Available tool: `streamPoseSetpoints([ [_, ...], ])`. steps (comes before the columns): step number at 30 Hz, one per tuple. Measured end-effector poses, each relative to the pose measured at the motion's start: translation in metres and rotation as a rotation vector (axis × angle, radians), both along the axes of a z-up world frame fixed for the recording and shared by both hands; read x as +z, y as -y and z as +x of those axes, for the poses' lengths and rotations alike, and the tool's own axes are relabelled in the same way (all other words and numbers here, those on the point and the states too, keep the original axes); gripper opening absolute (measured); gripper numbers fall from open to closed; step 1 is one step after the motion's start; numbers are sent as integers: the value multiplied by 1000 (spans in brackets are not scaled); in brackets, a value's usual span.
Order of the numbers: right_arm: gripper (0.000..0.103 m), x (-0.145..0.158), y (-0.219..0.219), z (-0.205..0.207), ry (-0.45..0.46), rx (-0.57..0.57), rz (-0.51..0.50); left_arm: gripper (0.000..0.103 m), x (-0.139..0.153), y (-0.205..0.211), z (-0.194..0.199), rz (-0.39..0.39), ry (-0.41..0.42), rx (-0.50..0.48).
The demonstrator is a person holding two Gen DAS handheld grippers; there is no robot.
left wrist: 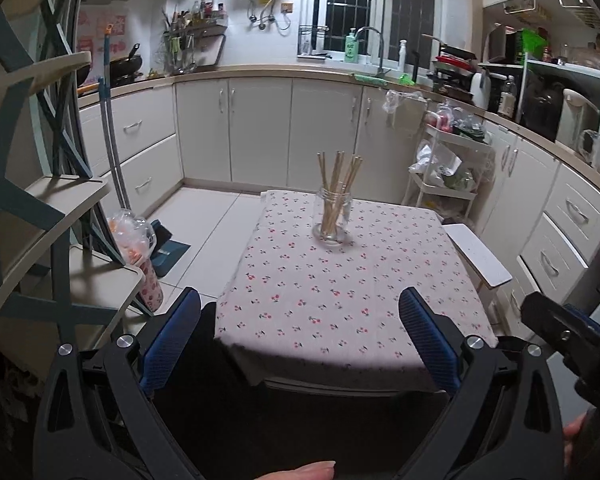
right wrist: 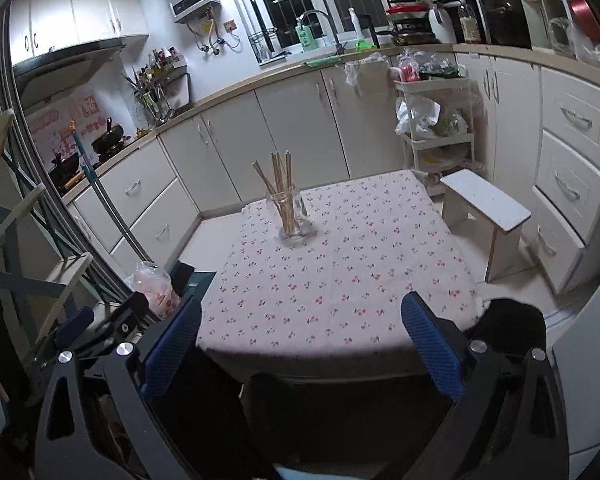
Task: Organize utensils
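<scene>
A clear glass jar (left wrist: 333,218) stands upright on the far half of a small table with a cherry-print cloth (left wrist: 340,300). Several wooden chopsticks (left wrist: 340,176) stand in it, fanned out. The jar (right wrist: 291,220) and chopsticks (right wrist: 278,180) also show in the right wrist view, on the cloth (right wrist: 340,280). My left gripper (left wrist: 300,344) is open and empty, held back over the table's near edge. My right gripper (right wrist: 300,348) is open and empty, also at the near edge. It shows at the right edge of the left wrist view (left wrist: 572,336).
A small white stool (right wrist: 488,208) stands right of the table, a white trolley (right wrist: 436,128) with bags behind it. A shelf rack (left wrist: 40,200) and a plastic-wrapped container (left wrist: 138,248) stand to the left. Cabinets (left wrist: 260,128) line the back and right walls.
</scene>
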State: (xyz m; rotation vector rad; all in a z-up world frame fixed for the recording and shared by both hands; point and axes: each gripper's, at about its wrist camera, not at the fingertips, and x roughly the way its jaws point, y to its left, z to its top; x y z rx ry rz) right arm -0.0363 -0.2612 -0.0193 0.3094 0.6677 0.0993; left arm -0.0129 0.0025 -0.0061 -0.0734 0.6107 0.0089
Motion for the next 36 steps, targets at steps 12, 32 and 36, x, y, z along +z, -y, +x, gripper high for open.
streamPoseSetpoints([
  [12,96,19,-9,-31,73,8,-49,95,20,0,-27,-3,58,10],
  [32,96,31,-10,-39,114,16,-56,95,28,-8,-30,15,57,54],
  [36,96,31,-9,-39,114,16,-56,95,27,-6,-31,15,59,54],
])
